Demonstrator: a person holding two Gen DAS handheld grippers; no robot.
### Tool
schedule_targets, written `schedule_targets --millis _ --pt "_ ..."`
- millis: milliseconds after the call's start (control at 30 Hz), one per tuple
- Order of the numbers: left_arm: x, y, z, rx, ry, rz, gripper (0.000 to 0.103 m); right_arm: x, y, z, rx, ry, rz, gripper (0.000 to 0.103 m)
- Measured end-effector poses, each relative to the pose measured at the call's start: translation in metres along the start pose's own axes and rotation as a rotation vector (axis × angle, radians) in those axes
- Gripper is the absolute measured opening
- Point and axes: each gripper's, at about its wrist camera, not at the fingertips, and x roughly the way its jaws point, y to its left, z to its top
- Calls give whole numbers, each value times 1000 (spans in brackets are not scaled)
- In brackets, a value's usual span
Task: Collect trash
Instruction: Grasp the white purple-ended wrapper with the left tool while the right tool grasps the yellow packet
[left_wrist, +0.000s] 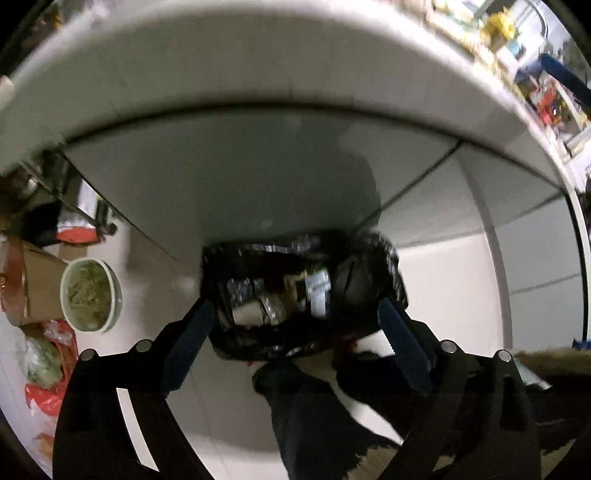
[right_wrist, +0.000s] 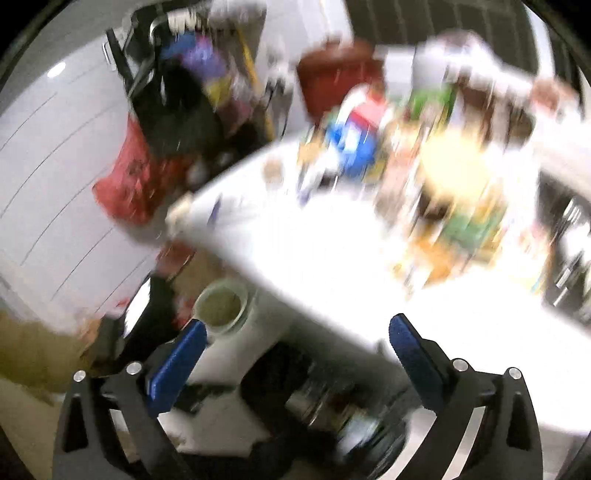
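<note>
In the left wrist view a bin lined with a black bag (left_wrist: 369, 269) stands on the pale tiled floor below me, with wrappers and a paper cup (left_wrist: 247, 314) inside. My left gripper (left_wrist: 295, 328) is open and empty, its blue fingers either side of the bin from above. In the right wrist view, which is badly blurred, my right gripper (right_wrist: 295, 343) is open and empty above the edge of a white table (right_wrist: 317, 251). Blurred colourful packets (right_wrist: 354, 144) lie further back on the table. The bin shows dimly below (right_wrist: 332, 406).
A white bowl of greenish food (left_wrist: 90, 295) sits on the floor left of the bin, also in the right wrist view (right_wrist: 221, 306). A cardboard box (left_wrist: 33, 288) and red bags (left_wrist: 44, 398) lie at far left. A red bag (right_wrist: 125, 177) and dark clutter stand beyond the table.
</note>
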Motion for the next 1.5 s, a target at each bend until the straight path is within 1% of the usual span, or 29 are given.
schedule_targets --millis 33,100,233,333,467,500,533,600,667,700,733,767,833,867,900,933,1000,1067,1133,1167,1200,1233,1267,1300,1367,1400,1433,1467,1500 --pt "-6 -2 2 -4 -18 1 89 3 -8 8 8 -18 -38 98" --pt "-18 -6 12 -9 -56 10 89 14 -22 13 28 -15 -76 98" --pt "-40 -7 28 -12 -123 34 89 46 -49 17 87 30 -128 98" --pt "-49 -1 33 -13 -144 51 89 63 -61 16 97 64 -146 98" --pt "-63 5 37 -2 -177 79 89 77 -63 15 97 100 -134 96" --pt "-66 6 39 -3 -185 85 89 81 -64 15 101 106 -121 94" --pt "-70 10 42 -6 -200 91 89 85 -65 15 103 116 -120 89" --pt "-77 15 49 -3 -221 109 89 87 -64 16 79 114 -121 85" --pt "-83 23 59 23 -244 129 89 87 -63 17 76 118 -109 71" --pt "-85 25 65 43 -253 137 89 85 -65 17 92 123 -78 65" --pt "-88 27 71 81 -268 152 89 81 -67 16 114 121 -55 54" --pt "-91 29 79 121 -280 163 89 79 -68 16 130 123 -35 53" --pt "-93 35 96 193 -296 183 89 74 -71 13 160 120 -11 43" --pt "-92 38 105 225 -295 179 89 70 -73 12 179 116 0 41" --pt "-90 41 113 253 -290 177 89 67 -74 11 198 112 5 31" --pt "-86 46 123 283 -281 187 89 63 -75 10 214 104 12 18" --pt "-78 50 138 320 -254 178 89 59 -75 10 246 102 33 0" --pt "-66 53 149 345 -221 181 89 63 -73 6 253 124 15 0" --pt "-63 57 158 335 -215 136 89 64 -76 4 294 133 36 8" --pt "-62 57 162 334 -207 124 89 63 -75 4 296 131 26 12" --pt "-61 56 163 341 -204 118 89 61 -72 5 284 125 10 36" --pt "-60 55 164 358 -204 103 87 58 -68 6 265 110 -10 56" --pt "-60 55 164 365 -205 74 79 56 -63 7 247 99 -25 62" --pt "-60 54 164 367 -211 56 75 55 -58 8 228 91 -29 65" --pt "-63 55 163 378 -226 50 54 57 -51 11 217 90 -43 70" --pt "-64 56 164 372 -227 39 52 60 -46 11 216 87 -49 75" --pt "-66 58 164 360 -226 11 51 63 -42 11 217 86 -51 76" --pt "-67 58 164 354 -225 -2 49 68 -38 12 215 92 -64 77" --pt "-67 58 163 353 -225 -3 49 72 -33 12 206 100 -89 83"
